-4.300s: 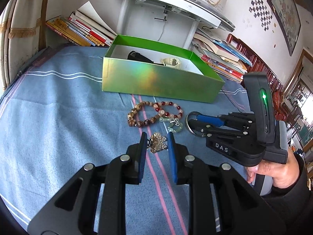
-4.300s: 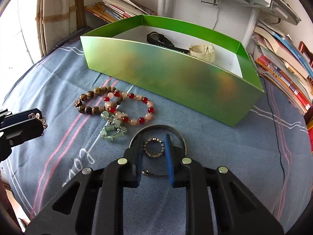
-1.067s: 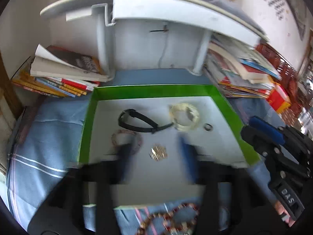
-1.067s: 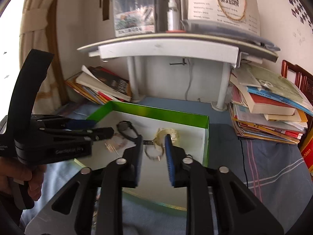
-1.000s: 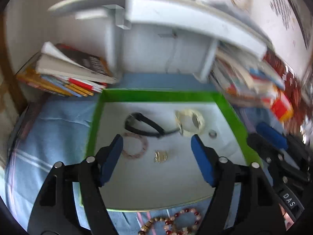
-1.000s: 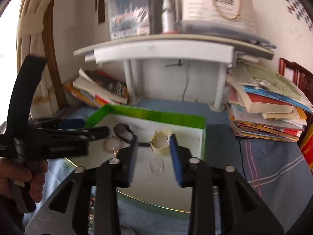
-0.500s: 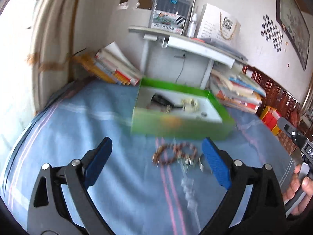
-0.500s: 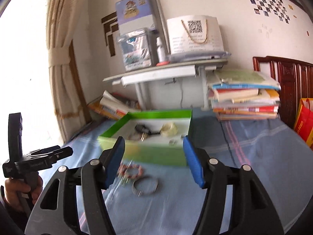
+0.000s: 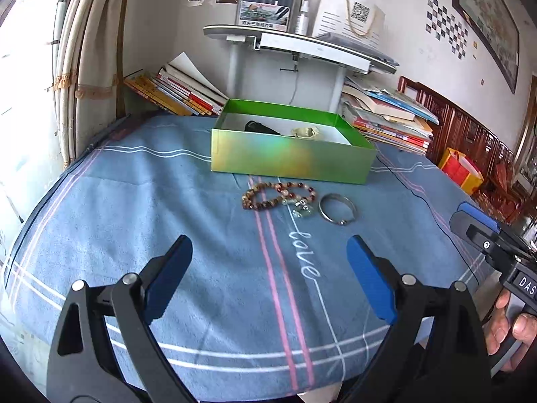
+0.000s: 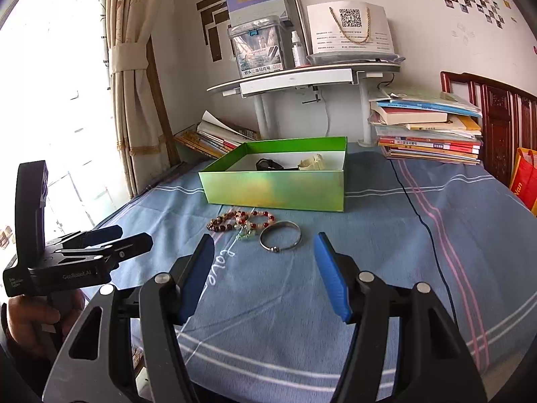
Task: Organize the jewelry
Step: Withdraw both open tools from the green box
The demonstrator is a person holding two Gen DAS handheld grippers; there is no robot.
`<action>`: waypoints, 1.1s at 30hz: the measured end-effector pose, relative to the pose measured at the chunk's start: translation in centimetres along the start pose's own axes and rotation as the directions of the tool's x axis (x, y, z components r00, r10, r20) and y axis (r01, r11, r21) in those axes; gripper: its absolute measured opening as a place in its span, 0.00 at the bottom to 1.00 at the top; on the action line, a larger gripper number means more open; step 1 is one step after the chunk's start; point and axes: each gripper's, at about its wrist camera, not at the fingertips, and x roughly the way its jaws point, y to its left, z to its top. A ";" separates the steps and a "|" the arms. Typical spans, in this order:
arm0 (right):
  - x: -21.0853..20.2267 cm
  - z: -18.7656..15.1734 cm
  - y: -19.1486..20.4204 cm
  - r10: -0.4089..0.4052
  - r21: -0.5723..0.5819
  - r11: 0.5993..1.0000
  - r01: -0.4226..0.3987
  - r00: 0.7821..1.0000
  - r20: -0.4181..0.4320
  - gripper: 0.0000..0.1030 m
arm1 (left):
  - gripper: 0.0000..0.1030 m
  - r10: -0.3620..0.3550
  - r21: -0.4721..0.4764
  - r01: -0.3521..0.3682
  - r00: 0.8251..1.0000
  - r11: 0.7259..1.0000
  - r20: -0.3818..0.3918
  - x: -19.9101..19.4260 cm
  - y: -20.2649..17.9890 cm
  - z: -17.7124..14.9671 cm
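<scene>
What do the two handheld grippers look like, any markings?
Both are black plastic scissor-linkage frames with silver pivot bolts and flat blue finger pads. The left gripper carries white "GenRobot.AI" lettering on its side and a tall black rear block; the right gripper shows a white "DAS" label. No cables are visible.

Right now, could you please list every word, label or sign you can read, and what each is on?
"love": stitched on the blue cloth.
"DAS": right tongs, on their body.
"GenRobot.AI": left tongs, on their body.
"Nan": orange bag.
QR code: white paper bag; its print is too small.
Plastic box label: too blurred.
</scene>
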 end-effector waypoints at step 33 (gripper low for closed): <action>3.4 0.0 -1.7 -0.004 0.029 1.000 0.006 0.998 -0.059 0.59 | 0.73 -0.026 0.152 0.047 0.990 0.987 -0.139 7.8 -2.5 2.4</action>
